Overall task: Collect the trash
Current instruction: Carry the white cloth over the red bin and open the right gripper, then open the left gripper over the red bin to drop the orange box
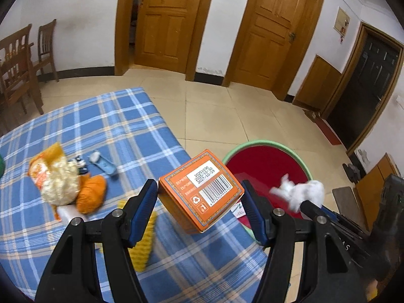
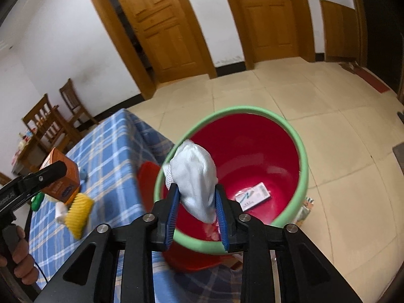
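My left gripper point(image 1: 199, 197) is clamped on an orange box point(image 1: 200, 192), its blue pads pressed against two opposite sides, and I hold it tilted in the air above the edge of the table point(image 1: 106, 131) with the blue checked cloth. The face turned toward me carries a white label with three stacked date lines, the top one reading something like 20251030, though blur keeps me from being sure of the others; below it sit a barcode, a recycling symbol and a small bin symbol. The box's other print is too small to read. My right gripper point(image 2: 197, 199) has a crumpled white tissue point(image 2: 194, 176) between its pads, over the red bucket point(image 2: 305, 166) with the green rim that stands on the tiled floor just beside the table. A flat white carton point(image 2: 252, 195) with green marking lies in the bottom of the bucket; its writing is too blurred to read. Still on the cloth are an orange snack bag point(image 1: 43, 169), a yellow foam net point(image 2: 78, 208) and a small white roll point(image 2: 60, 210).
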The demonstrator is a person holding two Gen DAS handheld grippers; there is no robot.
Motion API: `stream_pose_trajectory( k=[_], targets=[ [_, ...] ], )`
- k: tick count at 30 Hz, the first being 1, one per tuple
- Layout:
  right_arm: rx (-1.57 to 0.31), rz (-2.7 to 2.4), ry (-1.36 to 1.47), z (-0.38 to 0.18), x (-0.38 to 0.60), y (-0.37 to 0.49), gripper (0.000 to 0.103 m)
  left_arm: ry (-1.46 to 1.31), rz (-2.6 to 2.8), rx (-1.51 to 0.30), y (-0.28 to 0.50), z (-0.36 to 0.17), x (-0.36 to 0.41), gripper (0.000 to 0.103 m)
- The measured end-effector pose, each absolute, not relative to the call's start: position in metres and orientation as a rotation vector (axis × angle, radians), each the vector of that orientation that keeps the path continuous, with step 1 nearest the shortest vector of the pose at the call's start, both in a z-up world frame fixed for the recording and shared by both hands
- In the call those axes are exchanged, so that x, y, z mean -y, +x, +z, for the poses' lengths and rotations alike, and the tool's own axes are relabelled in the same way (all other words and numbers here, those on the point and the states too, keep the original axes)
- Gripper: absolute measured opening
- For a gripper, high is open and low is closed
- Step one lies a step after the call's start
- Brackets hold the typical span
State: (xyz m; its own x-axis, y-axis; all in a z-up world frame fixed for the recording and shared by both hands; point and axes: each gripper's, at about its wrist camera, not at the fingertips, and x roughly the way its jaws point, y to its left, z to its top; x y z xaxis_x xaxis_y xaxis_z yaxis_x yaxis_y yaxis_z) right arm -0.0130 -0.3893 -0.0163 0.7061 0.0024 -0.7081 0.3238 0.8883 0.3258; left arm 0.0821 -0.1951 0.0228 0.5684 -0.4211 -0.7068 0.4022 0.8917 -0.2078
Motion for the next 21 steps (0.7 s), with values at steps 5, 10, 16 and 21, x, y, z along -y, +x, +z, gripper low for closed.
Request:
stream_pose_trajectory(
  k=[5, 10, 16, 21],
  targets=[
    [-0.772, -0.222, 0.466, -0.019, 0.401, -0.015, 0.033, -0.004, -0.515, -0.853, 0.086, 0.015, 0.215, 0.067],
    [-0.758, -0.245, 0.477, -0.019, 0.414, -0.02, 0.033, 0.022, -0.549, -0.877, 0.089, 0.007, 0.237, 0.067],
    [-0.736, -0.285, 0.482, -0.018, 0.427, -0.028, 0.033, 0.062, -0.601, -0.917, 0.087, -0.009, 0.268, 0.067],
    [-0.725, -0.309, 0.492, -0.018, 0.437, -0.034, 0.033, 0.088, -0.654, -0.942, 0.083, -0.017, 0.292, 0.067]
  ],
)
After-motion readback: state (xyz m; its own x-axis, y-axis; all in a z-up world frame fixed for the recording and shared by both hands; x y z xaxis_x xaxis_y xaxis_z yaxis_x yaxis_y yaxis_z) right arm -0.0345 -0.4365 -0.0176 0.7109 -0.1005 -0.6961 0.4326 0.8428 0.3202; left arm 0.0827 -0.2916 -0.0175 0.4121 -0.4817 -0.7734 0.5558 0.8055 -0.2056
